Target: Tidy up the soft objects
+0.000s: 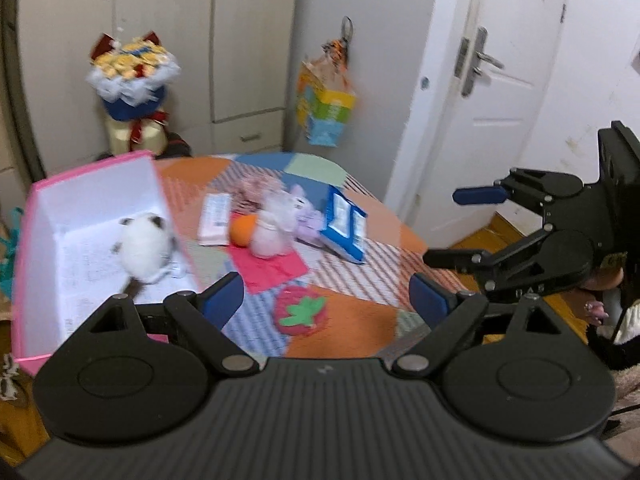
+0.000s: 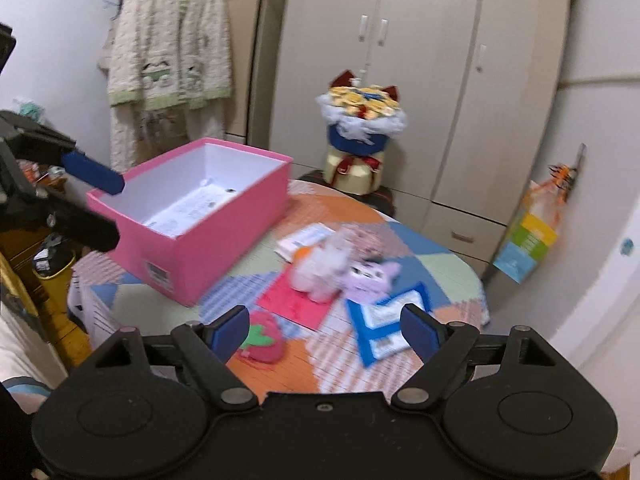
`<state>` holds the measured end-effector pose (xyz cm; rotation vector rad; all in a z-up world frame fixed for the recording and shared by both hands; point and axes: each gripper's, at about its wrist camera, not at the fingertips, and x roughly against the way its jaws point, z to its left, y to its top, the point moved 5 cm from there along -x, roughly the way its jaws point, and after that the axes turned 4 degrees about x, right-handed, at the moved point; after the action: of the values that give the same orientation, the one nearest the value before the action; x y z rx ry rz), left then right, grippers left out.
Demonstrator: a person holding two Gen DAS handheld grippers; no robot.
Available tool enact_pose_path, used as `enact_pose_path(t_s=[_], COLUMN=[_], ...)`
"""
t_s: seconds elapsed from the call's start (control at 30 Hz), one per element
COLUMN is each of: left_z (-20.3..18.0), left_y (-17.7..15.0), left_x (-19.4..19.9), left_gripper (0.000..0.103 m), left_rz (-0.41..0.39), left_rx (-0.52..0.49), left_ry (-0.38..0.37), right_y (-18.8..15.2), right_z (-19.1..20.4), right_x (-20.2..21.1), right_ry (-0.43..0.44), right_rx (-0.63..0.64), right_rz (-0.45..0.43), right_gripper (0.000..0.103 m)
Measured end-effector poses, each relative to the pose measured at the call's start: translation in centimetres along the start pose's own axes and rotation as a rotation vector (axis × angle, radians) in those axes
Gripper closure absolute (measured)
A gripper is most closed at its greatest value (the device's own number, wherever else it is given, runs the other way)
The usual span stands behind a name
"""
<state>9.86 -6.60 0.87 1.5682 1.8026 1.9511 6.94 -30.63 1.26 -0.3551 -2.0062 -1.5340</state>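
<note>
- Soft toys: white plush cat (image 1: 144, 246) lies inside pink box (image 1: 80, 216), ahead-left of my left gripper (image 1: 326, 300).
- Strawberry plush (image 1: 302, 310) rests on the table (image 1: 360, 276), just beyond my left jaws.
- My left jaws: released, nothing between.
- My right gripper (image 2: 326, 330): jaws released, empty; strawberry plush beside left pad.

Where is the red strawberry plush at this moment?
The strawberry plush lies on the patchwork table, nearest the cameras, in front of the red paper and right of the pink box.

Ahead of my left gripper (image 1: 326, 300) motion blur smears the plush pile (image 1: 280, 220), the pink box (image 1: 36, 216) runs off-frame left, its white plush (image 1: 144, 248) partly wall-hidden.
</note>
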Motion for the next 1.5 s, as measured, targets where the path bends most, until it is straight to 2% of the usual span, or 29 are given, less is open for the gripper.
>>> enact_pose_path(t_s=[0.17,0.27,0.47,0.6,0.7,0.8,0.87,0.93,1.17,1.33,1.4,1.5], left_z=[-1.3,-1.6,-1.6,-1.9,-1.8,-1.5,-1.3,-1.1,-1.5,-1.9,-1.8,-1.6], left_y=[-0.3,-0.4,-0.1,0.3,0.7,0.7,0.3,-0.1,-1.6,-1.9,-2.0,-2.2], left_x=[-4.6,-7.3,-11.9,-14.8,-17.2,-19.2,-20.4,-21.5,-24.0,-24.3,-24.3,-24.4], left_gripper=[0.015,0.016,0.016,0.016,0.017,0.021,0.026,0.031,0.053,0.062,0.062,0.066], left_rz=[0.067,0.08,0.04,-0.005,-0.042,-0.062,-0.057,-0.042,-0.013,-0.056,-0.06,-0.054], left_rx=[0.024,0.056,0.106,0.145,0.19,0.245,0.264,0.283,0.364,0.36,0.361,0.388], left_ry=[-0.048,-0.056,-0.024,0.001,0.072,0.069,0.075,0.098,0.089,0.095,0.086,0.073], right_y=[-1.6,-2.3,-3.3,-3.6,-3.6,-3.6,-3.7,-4.0,-5.4,-6.0,-6.3,-7.0], right_z=[-3.0,-4.7,-9.0,-11.2,-12.5,-13.6,-14.3,-14.7,-16.1,-16.0,-16.5,-17.1], right_x=[-1.0,-2.7,-7.4,-11.6,-13.7,-15.3,-16.2,-17.0,-20.2,-22.2,-22.4,-23.0], right_ry=[0.002,0.019,0.044,0.064,0.074,0.079,0.115,0.144,0.244,0.326,0.348,0.378], right_rx=[-0.044,-0.086,-0.158,-0.158,-0.137,-0.133,-0.163,-0.179,-0.292,-0.342,-0.364,-0.402], right_rz=[-0.029,-0.046,-0.101,-0.067,-0.079,-0.087,-0.087,-0.083,-0.043,-0.05,-0.058,-0.034], right_gripper=[0.016,0.016,0.016,0.016,0.025,0.032,0.038,0.039,0.039,0.039,0.038,0.031])
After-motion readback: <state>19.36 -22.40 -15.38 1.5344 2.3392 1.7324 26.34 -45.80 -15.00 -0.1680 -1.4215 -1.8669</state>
